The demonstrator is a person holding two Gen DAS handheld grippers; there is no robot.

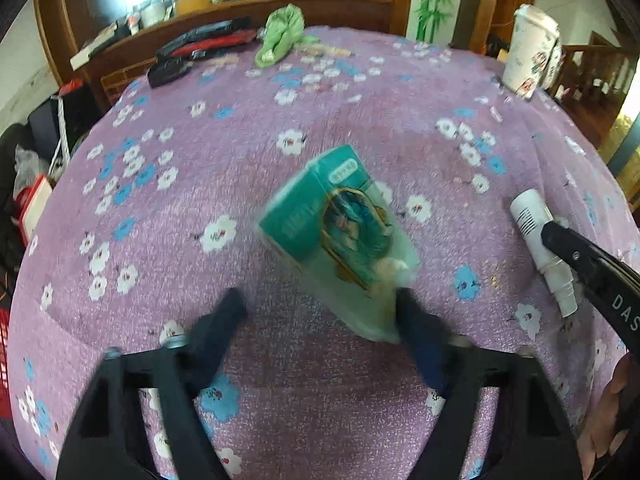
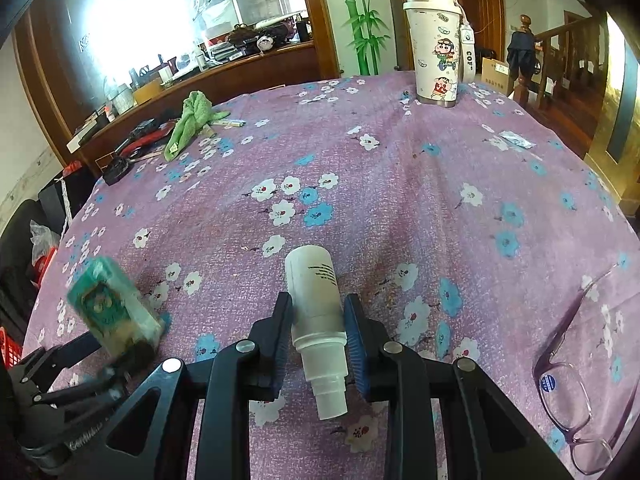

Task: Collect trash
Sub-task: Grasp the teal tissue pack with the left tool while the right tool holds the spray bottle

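Tall white cartoon-print lidded cup (image 2: pixel 436 48) stands shut, contents hidden. Right gripper (image 2: pixel 318 340) pinches the white plastic spray bottle (image 2: pixel 316 312); left gripper (image 1: pixel 320 316) gapes wide, blurry teal tissue pack (image 1: pixel 340 236) touching its right finger.

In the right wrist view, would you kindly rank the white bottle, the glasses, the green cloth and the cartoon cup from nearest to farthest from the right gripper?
1. White bottle: between the fingers of the right gripper.
2. Glasses: near right, lying on the tablecloth.
3. Green cloth: far left, near the table's back edge.
4. Cartoon cup: far right, upright at the back edge.
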